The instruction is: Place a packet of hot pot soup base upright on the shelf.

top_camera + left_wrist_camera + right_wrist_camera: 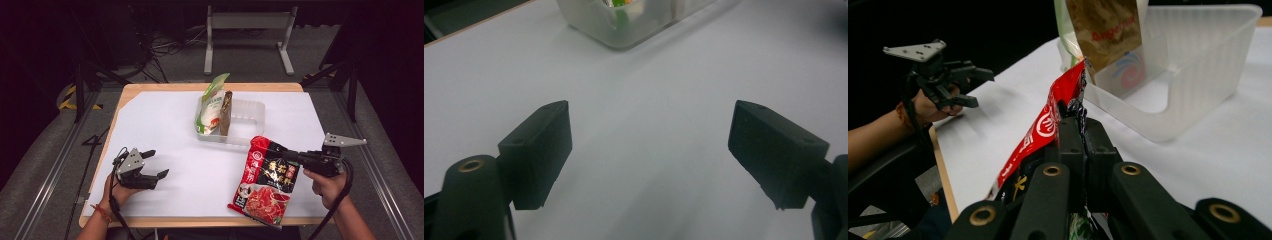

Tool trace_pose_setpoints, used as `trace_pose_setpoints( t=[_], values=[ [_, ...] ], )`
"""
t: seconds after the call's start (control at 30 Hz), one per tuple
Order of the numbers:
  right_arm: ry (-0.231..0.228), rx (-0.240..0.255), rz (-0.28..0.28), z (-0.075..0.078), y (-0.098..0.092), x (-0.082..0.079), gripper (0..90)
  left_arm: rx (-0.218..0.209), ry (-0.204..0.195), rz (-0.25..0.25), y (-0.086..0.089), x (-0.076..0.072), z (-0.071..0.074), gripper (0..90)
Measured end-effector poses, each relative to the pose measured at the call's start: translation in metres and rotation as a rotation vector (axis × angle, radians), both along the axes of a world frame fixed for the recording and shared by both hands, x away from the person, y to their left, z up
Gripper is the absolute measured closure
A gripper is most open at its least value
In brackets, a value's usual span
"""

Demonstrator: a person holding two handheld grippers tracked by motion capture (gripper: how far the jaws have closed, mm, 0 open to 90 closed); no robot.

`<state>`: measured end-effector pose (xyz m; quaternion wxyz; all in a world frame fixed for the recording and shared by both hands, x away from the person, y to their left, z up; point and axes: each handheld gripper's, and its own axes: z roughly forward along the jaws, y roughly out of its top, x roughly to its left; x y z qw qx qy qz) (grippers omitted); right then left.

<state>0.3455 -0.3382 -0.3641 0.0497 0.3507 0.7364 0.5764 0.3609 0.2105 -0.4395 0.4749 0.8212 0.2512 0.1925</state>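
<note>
Tongs on the right [291,156] are pinched tight on the upper edge of a red noodle packet [265,181], the two black jaws pressed flat against the foil in the right gripper view [1079,131]. Gripped by that edge, the packet hangs slanted, its lower end down near the front edge of the tabletop [165,130] and its top pointed toward the clear plastic bin [250,116] just beyond. I judge the edge hold is chosen so the bag can dangle and be slid upright into the bin.

Inside the bin, at its left end, a green-and-white pouch [212,102] and a brown packet [226,112] stand on edge side by side, leaning on the wall. That leaves the right part of the bin free, which looks like the spot meant for the red packet.

Over on the left, the other tongs [156,164] rest low on the white sheet, well apart from the bin, jaws spread wide with nothing between them; the left gripper view shows bare tabletop between the two pads [541,150]. That hand seems to be parked out of the way, ready to steady the bin if needed.
</note>
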Motion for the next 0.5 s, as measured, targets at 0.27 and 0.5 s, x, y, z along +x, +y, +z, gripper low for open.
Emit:
trace_pose_setpoints(
  t=[0.27,0.5],
  values=[
    [-0.054,0.007,0.001,0.022,0.001,-0.010,89.2,0.001,-0.001,-0.010,-0.003,-0.001,0.000,19.8],
    [-0.094,0.005,0.008,0.037,0.010,-0.011,89.2,-0.009,-0.008,-0.002,-0.001,-0.002,0.001,19.4]
  ],
)
